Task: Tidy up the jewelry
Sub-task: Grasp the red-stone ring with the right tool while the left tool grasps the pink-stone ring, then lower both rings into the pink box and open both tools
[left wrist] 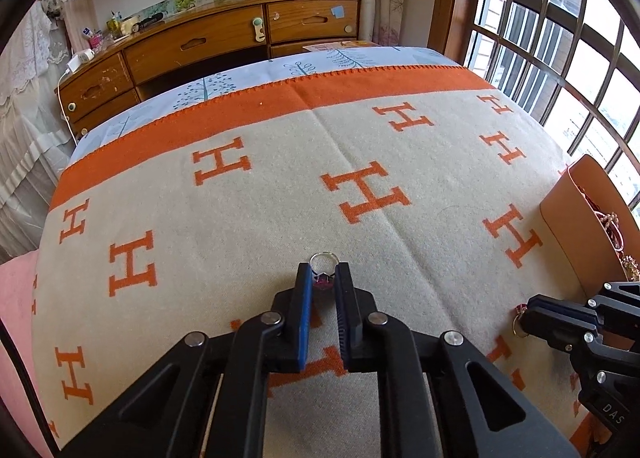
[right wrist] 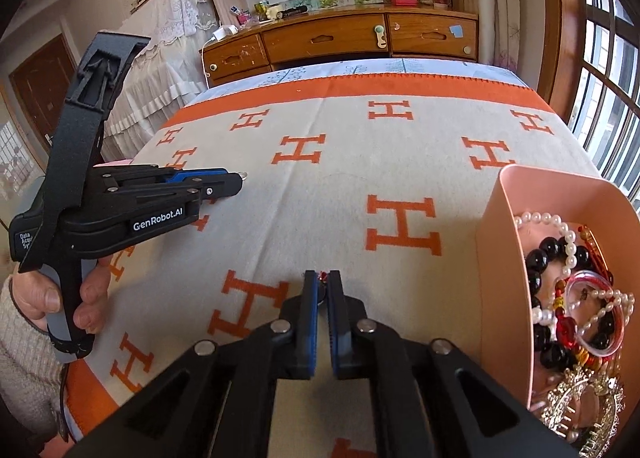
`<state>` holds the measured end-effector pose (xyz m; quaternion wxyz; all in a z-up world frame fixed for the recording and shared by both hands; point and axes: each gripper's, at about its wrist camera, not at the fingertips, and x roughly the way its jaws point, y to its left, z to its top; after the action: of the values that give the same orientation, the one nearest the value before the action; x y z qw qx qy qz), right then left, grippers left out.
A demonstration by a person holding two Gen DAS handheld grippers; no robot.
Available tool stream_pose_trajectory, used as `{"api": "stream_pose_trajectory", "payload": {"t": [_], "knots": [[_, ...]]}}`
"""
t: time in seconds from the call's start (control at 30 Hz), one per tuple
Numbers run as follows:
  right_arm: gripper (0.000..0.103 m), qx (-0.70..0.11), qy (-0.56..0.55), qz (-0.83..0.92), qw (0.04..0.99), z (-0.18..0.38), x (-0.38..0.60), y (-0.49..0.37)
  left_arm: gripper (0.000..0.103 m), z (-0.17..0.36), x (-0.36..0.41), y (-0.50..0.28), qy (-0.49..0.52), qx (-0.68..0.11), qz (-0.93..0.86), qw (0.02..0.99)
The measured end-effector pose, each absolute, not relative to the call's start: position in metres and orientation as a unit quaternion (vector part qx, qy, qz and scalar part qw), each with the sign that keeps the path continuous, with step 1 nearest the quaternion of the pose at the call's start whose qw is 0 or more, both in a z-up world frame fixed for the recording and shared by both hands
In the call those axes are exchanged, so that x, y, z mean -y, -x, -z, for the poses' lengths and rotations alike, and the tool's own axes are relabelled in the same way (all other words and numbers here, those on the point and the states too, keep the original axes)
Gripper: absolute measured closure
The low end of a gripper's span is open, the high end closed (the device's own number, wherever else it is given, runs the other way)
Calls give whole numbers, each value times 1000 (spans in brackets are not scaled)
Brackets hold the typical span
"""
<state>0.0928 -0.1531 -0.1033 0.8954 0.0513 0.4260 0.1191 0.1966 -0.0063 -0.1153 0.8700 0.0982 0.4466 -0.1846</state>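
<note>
My left gripper [left wrist: 324, 273] is shut on a silver ring [left wrist: 323, 262] with a purple stone, held just above the blanket; the ring's band sticks out past the tips. It also shows in the right wrist view [right wrist: 241, 177], at the left. My right gripper [right wrist: 323, 278] is shut on a small ring with a red stone [right wrist: 322, 277], mostly hidden between the pads. In the left wrist view the right gripper [left wrist: 520, 318] is at the right with a gold ring band [left wrist: 518, 325] at its tips. A pink box [right wrist: 504, 258] of jewelry stands to the right.
The cream and orange H-pattern blanket [left wrist: 240, 242] covers the bed. The pink box holds pearl strands [right wrist: 560, 230], black bead bracelets [right wrist: 540, 258] and gold pieces. A wooden dresser [right wrist: 340, 41] stands beyond the bed. Windows [left wrist: 560, 41] are at the right.
</note>
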Motion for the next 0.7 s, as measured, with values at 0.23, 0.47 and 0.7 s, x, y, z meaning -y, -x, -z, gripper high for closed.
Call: {"api": "stream_pose_trajectory", "payload": {"t": [0.23, 0.47, 0.7], "knots": [[99, -411, -66, -130, 900, 99, 159, -88, 95, 111, 5, -190, -79, -440, 172, 878], [99, -395, -79, -131, 906, 89, 169, -80, 95, 78, -5, -172, -38, -413, 176, 893], [99, -354, -94, -116, 923, 57, 193, -60, 95, 48, 21, -145, -38, -395, 214, 893]]}}
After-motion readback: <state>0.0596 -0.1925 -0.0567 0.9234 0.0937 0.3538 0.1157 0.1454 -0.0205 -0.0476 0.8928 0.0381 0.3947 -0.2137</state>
